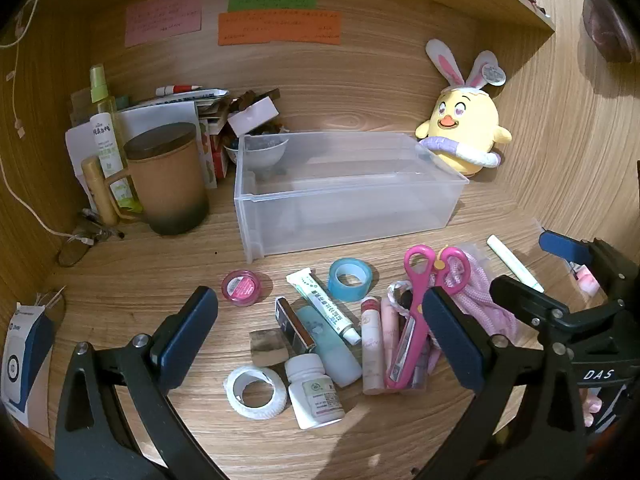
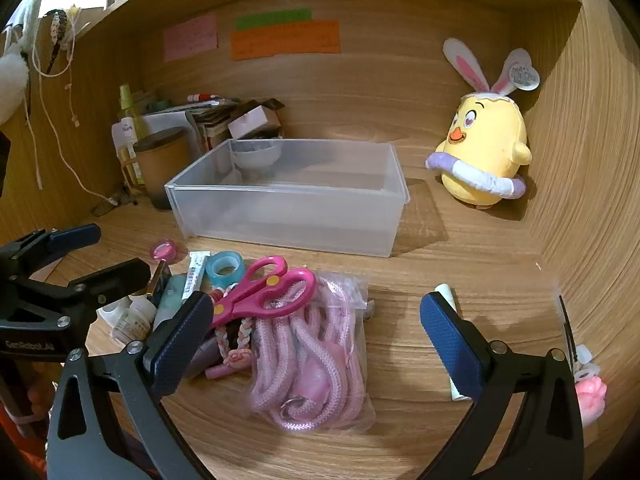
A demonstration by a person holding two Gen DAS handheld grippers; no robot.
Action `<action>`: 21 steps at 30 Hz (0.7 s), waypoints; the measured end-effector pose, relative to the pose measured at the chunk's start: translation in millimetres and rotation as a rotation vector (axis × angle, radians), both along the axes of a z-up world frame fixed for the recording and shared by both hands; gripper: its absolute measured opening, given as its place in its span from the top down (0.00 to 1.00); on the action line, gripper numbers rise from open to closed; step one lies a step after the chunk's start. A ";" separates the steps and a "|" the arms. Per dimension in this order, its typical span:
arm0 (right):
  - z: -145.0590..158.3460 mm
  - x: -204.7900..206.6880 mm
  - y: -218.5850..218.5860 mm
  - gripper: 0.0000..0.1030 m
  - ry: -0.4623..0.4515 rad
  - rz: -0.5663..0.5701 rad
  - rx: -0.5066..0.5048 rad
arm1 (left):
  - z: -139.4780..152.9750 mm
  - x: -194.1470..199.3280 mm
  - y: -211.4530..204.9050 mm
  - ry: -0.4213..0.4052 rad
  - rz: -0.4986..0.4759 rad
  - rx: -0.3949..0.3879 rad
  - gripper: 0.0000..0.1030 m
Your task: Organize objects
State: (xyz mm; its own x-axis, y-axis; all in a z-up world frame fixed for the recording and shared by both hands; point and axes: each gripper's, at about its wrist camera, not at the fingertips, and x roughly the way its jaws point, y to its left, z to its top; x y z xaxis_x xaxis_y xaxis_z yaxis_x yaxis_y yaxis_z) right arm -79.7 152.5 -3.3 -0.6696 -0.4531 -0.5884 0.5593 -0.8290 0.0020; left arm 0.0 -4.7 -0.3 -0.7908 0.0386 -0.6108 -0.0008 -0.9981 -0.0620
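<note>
A clear plastic bin (image 1: 344, 200) (image 2: 288, 208) stands empty on the wooden desk. In front of it lie small items: pink scissors (image 1: 416, 312) (image 2: 260, 292), a bagged pink rope (image 2: 316, 352), blue tape (image 1: 350, 278), white tape (image 1: 256, 392), a white pill bottle (image 1: 316, 392), a pink round tin (image 1: 241, 288), tubes and lip balms (image 1: 372, 344). My left gripper (image 1: 320, 328) is open above the pile. My right gripper (image 2: 316, 328) is open over the rope bag. A white pen (image 2: 450, 320) lies by its right finger.
A brown mug with lid (image 1: 168, 184), a spray bottle (image 1: 106, 128) and stacked papers and boxes (image 1: 208, 116) crowd the back left. A yellow plush chick (image 1: 464, 132) (image 2: 486, 160) sits at the back right corner. Wooden walls close in on both sides.
</note>
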 end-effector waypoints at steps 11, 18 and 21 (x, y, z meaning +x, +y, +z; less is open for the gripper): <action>1.8 2.9 1.2 0.00 0.006 0.001 -0.017 | -2.2 -0.2 4.0 0.000 0.003 0.000 0.00; 3.6 3.8 3.0 0.00 0.008 -0.005 -0.019 | -3.6 -0.5 2.5 0.004 0.011 -0.003 0.00; 3.6 3.7 3.4 0.00 0.008 -0.005 -0.019 | -4.8 0.9 0.8 0.005 0.011 0.003 0.00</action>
